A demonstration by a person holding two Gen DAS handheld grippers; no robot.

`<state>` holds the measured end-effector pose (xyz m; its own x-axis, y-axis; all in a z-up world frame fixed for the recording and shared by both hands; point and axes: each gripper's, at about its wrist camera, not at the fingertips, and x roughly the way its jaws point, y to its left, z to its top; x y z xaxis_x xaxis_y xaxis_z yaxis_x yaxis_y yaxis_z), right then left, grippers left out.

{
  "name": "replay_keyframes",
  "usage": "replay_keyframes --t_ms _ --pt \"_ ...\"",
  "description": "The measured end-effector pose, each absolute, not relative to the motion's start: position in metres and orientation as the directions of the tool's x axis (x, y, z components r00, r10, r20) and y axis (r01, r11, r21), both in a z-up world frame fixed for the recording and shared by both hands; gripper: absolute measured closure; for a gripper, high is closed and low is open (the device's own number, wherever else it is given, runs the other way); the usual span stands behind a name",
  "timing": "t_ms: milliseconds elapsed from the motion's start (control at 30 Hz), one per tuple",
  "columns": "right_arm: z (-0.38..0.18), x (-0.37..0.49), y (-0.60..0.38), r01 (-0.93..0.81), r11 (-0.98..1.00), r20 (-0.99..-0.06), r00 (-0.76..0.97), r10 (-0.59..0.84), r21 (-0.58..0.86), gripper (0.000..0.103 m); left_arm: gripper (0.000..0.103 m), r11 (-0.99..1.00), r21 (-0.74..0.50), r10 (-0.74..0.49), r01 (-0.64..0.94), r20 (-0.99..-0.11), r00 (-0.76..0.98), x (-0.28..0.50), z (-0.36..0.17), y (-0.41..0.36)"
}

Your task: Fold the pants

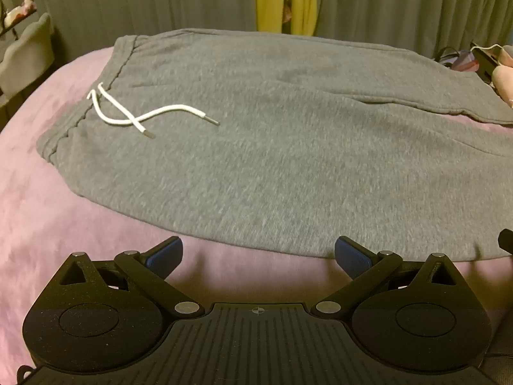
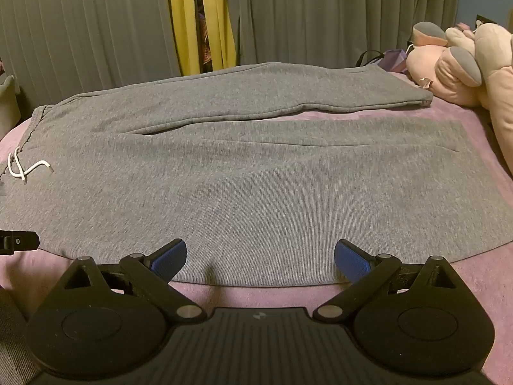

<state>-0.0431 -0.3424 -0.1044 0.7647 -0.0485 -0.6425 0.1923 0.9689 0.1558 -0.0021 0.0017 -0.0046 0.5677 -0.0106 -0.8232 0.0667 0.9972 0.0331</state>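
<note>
On the pink fleece blanket (image 2: 474, 276), grey knit sweatpants (image 2: 256, 192) lie flat, white drawstring (image 1: 134, 112) at nine o'clock. Left gripper (image 1: 258, 253) and right gripper (image 2: 260, 256) hover at six o'clock, blue-padded jaws spread apart, empty.

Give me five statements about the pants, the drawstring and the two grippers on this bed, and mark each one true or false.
1. The grey pants lie spread flat on the pink bedcover. True.
2. The left gripper is clamped on the waistband. False: its jaws stand wide open with nothing between them, short of the near edge of the pants.
3. The white drawstring lies loose on top of the fabric near the waistband. True.
4. The two legs are already folded one over the other. False: they lie side by side, with bedcover showing between them toward the cuffs.
5. The right gripper holds a cuff. False: it is open and empty, at the near edge of the near leg.
</note>
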Motion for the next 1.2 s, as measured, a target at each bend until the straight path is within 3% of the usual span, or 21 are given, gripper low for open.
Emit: replay_keyframes --t_ms 1200 --pt "-0.1066 -0.0448 -0.3427 0.193 0.968 -0.642 0.765 -0.046 0.161 0.004 0.0 0.998 0.018 -0.022 0.065 -0.825 0.565 -0.0017 -0.0027 0.0028"
